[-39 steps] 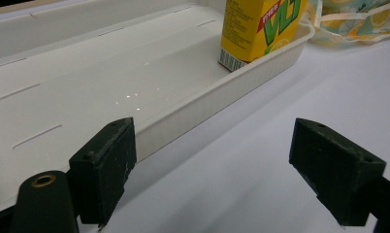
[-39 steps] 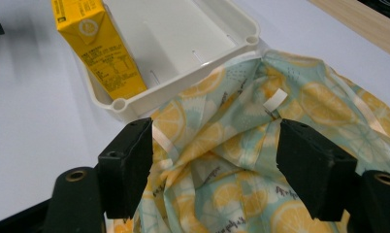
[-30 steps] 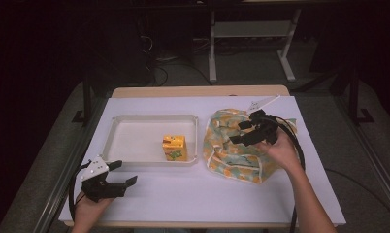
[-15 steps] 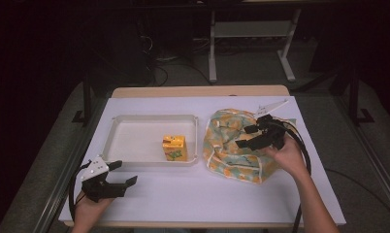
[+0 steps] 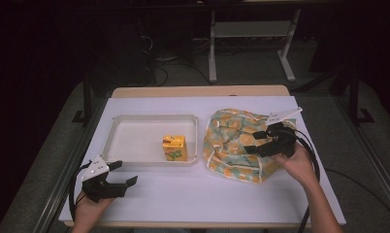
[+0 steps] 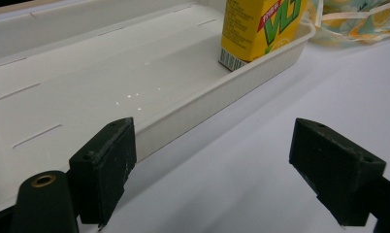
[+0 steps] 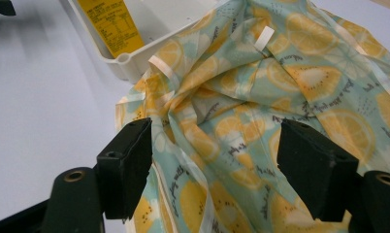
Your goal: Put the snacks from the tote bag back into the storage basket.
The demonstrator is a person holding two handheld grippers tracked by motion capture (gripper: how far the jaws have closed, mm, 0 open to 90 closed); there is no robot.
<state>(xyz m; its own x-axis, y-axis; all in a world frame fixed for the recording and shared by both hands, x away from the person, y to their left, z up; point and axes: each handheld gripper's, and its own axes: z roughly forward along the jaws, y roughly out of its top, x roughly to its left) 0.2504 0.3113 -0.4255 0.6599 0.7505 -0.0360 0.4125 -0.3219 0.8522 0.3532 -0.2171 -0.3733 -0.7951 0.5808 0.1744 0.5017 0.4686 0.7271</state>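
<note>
Right tongs [image 5: 257, 141] wide over the lemon-print bag [image 5: 232, 145] — left tongs [image 5: 121, 174] wide too, beside the tray [image 5: 135, 119].

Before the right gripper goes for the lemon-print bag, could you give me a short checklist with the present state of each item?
1. Right gripper jaws apart: ok, they stand open with nothing pinched between them.
2. Right gripper lined up with the bag: ok, the crumpled fabric lies just beyond the jaws in the right gripper view.
3. Bag free of the tray: not ok, its edge lies against the tray's corner.
4. Juice carton upright in the tray: ok, it stands near the corner closest to the bag.
5. Left gripper out of the way: ok, open, near the tray's front edge.
6. Anything inside the bag: cannot tell.
</note>
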